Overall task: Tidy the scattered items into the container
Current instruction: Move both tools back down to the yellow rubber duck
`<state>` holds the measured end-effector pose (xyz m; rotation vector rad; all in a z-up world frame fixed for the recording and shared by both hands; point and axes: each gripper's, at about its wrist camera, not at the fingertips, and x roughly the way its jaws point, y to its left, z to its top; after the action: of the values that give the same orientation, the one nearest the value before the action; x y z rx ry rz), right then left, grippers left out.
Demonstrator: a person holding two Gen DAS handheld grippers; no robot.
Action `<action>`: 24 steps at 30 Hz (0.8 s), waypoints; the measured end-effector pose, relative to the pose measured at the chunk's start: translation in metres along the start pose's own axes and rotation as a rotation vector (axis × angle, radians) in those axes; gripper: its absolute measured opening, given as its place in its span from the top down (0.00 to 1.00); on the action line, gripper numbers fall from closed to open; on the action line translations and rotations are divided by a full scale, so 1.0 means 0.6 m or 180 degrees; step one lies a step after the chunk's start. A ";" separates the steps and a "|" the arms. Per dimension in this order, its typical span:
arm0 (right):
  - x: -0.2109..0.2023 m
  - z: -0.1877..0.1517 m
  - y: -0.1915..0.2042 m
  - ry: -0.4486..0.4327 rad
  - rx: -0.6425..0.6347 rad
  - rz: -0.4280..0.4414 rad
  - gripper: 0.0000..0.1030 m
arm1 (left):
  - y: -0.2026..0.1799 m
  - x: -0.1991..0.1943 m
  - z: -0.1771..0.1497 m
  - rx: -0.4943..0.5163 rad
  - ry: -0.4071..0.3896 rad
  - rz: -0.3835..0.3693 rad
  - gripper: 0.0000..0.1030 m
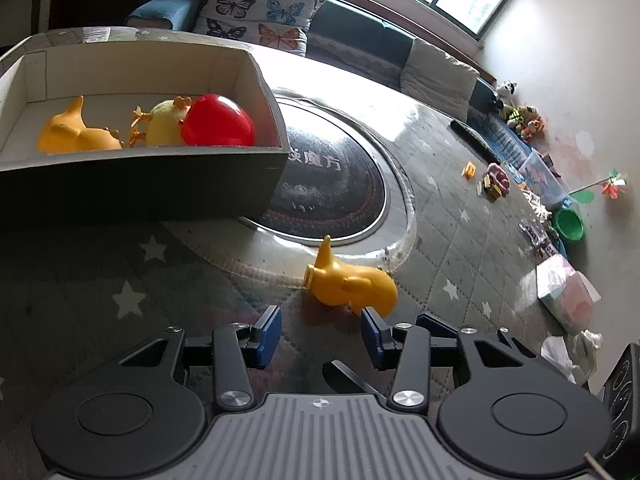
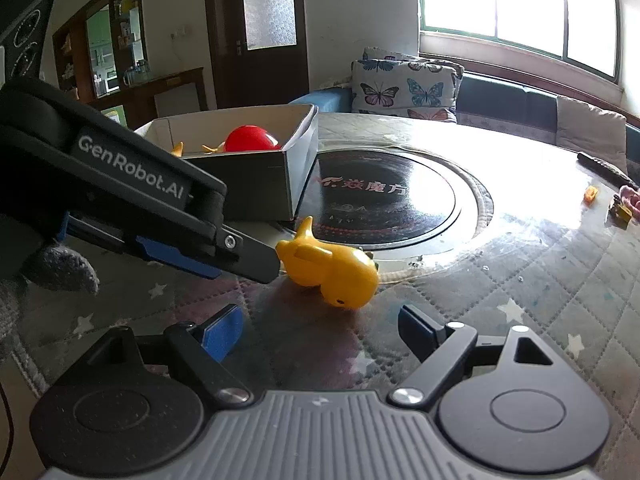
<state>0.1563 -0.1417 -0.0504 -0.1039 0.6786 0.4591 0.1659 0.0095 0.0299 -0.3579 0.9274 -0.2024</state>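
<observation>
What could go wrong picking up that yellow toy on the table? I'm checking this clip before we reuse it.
Both open claws, left and right, point at the same yellow toy, so they might collide. The toy is rounded and lies on its side on the quilted table cover, so it could squirt out as the fingers close. The box already holds a red ball and other toys, leaving little room.

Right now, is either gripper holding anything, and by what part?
Nothing is held. The left gripper and right gripper both have open jaws, and the yellow plastic animal toy lies free on the quilted table cover.
</observation>
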 end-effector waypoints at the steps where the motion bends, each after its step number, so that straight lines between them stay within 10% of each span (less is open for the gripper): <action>1: 0.003 0.002 -0.001 0.0000 -0.0003 0.0001 0.16 | 0.001 0.001 0.002 -0.0013 -0.0004 -0.0001 0.55; 24: 0.017 0.015 0.026 0.0031 -0.0166 0.0401 0.16 | 0.016 0.022 0.045 -0.0195 -0.0090 0.0001 0.55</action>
<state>0.1615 -0.1218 -0.0491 -0.1130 0.6855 0.5978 0.1957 0.0198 0.0312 -0.4163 0.9072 -0.1683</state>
